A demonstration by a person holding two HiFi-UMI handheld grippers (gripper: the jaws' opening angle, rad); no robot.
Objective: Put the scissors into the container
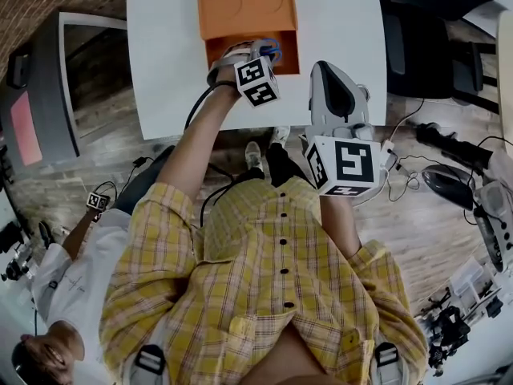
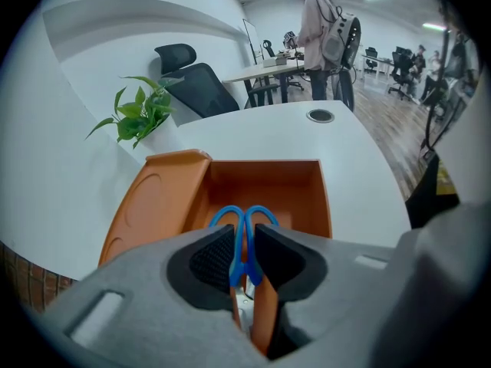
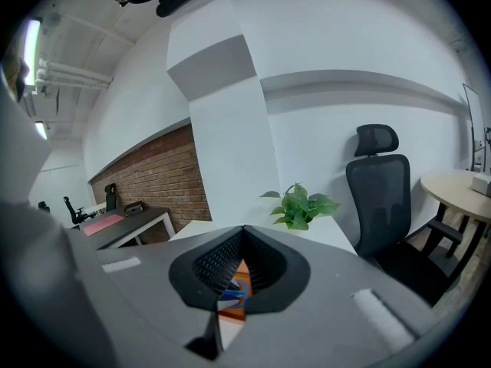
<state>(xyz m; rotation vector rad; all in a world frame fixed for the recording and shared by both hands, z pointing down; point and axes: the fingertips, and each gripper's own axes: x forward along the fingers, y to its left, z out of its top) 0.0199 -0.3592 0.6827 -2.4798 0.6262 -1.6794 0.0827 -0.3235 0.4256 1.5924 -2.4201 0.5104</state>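
Two hand-held grippers in play, but only one is doing anything. The left hand-held gripper (image 2: 244, 244) is clamped on the scissors (image 2: 244, 227), pinching them right where the two blue handle loops meet. The loops poke out past the jaws and a bit of blade shows underneath, back toward the gripper body. The scissors are up in the air over the open container (image 2: 268, 186), which sits toward the far edge of the counter (image 1: 168, 70), about midway between its left and right edges. Its lid (image 2: 153, 205) is flopped open toward the far edge. Nothing is in the box that I can see.

The right hand-held gripper (image 3: 243, 240) has its jaws together on nothing. It hangs back over the near edge of the counter, well apart from the container.

What I'd worry about:

- The near wall of the box shows right between and under the left jaws, so the blade end looks like it's over that wall, not clearly inside. Let go here and I reckon the scissors land across the rim and tip back out onto the counter.
- Nothing is steadying the box. If the blades or the gripper clip that near wall on the way down, the container probably slides toward the far edge or rocks.
- The grip is on a thin bit of handle, so the scissors could swivel in the jaws.

A plant (image 2: 138, 113) sits past the lid, out of the way.
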